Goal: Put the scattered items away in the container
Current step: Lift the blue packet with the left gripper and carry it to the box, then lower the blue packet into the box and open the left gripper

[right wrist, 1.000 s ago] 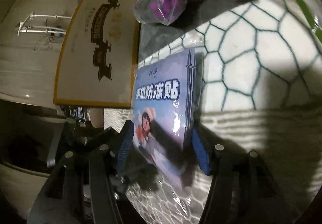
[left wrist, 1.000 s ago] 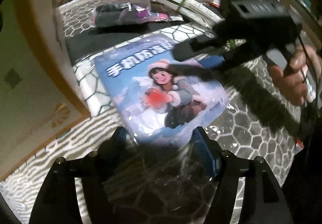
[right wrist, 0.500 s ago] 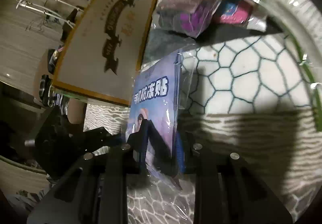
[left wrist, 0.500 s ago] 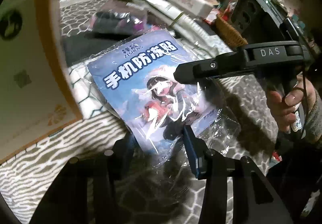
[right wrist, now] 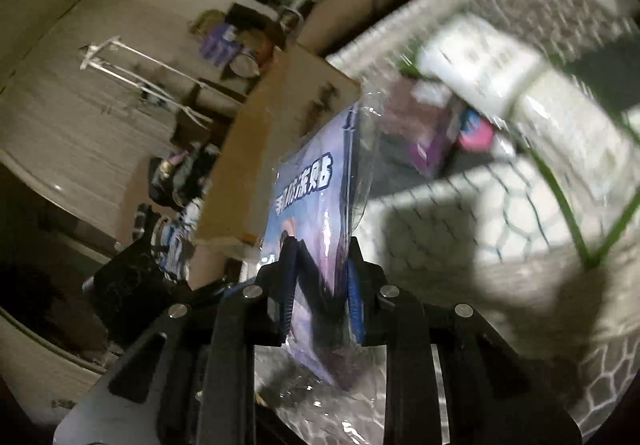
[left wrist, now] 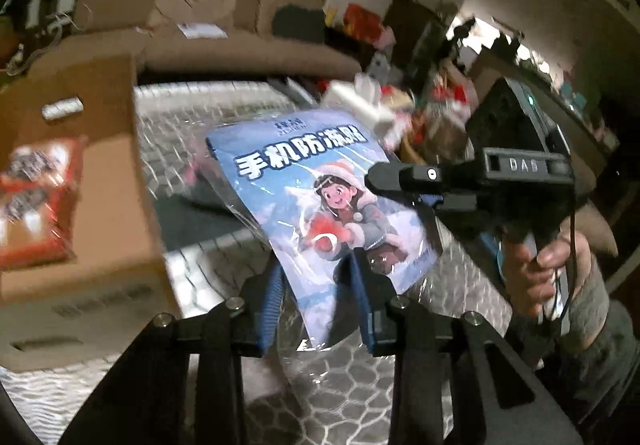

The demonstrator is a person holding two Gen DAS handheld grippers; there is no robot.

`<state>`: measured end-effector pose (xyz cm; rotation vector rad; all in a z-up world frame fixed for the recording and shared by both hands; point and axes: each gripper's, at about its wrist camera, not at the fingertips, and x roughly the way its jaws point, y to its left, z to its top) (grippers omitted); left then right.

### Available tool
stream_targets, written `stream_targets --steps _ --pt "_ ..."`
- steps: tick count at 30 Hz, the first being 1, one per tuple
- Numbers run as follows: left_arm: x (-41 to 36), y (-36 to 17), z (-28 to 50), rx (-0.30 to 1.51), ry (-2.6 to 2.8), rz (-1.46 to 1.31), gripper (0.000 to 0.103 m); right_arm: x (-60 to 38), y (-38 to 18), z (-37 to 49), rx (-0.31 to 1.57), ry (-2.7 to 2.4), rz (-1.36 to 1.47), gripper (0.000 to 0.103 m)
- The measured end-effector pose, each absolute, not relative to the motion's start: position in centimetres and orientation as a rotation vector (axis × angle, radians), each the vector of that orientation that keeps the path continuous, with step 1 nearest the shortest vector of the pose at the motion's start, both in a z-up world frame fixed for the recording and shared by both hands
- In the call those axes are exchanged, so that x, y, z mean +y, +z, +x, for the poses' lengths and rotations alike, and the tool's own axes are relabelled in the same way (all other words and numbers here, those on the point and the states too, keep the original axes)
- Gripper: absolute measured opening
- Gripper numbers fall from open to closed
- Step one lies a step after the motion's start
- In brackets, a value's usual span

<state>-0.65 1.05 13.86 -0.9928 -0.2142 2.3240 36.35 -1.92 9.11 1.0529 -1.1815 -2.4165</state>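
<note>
Left wrist view: your left gripper (left wrist: 316, 285) and right gripper (left wrist: 400, 185) both pinch the blue packet (left wrist: 320, 197), jaws just closed.

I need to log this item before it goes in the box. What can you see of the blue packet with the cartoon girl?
The blue packet is a flat printed sheet in a crinkly clear plastic sleeve, showing white Chinese lettering above a girl in a winter hat. It is tilted, lifted off the patterned surface. The left gripper pinches its lower edge; the right gripper clamps its side.
</note>
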Motion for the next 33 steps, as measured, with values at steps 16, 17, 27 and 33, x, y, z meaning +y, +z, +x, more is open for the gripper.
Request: stream_targets --steps 16,17,27,33 --pt "-12.1 20.4 -13.1 -0.185 2.506 -1.172 0.032 -9.6 19.7 16.0 -0.978 -2.439 1.071 0.022" --pt "-12.8 19.8 -14.0 -0.187 2.505 -1.201 0.032 -10.3 19.4 14.4 -0.963 -2.44 1.097 0.022" --pt "-13.3 9.3 -23.0 0.05 2.437 -1.569 0.031 -13.7 11.4 2.8 -0.722 -2.536 1.532 0.021" --pt "-12.4 6.8 -25.2 0.23 2.432 -1.719 0.031 -17.1 13.2 1.1 -0.17 -2.661 1.684 0.019"
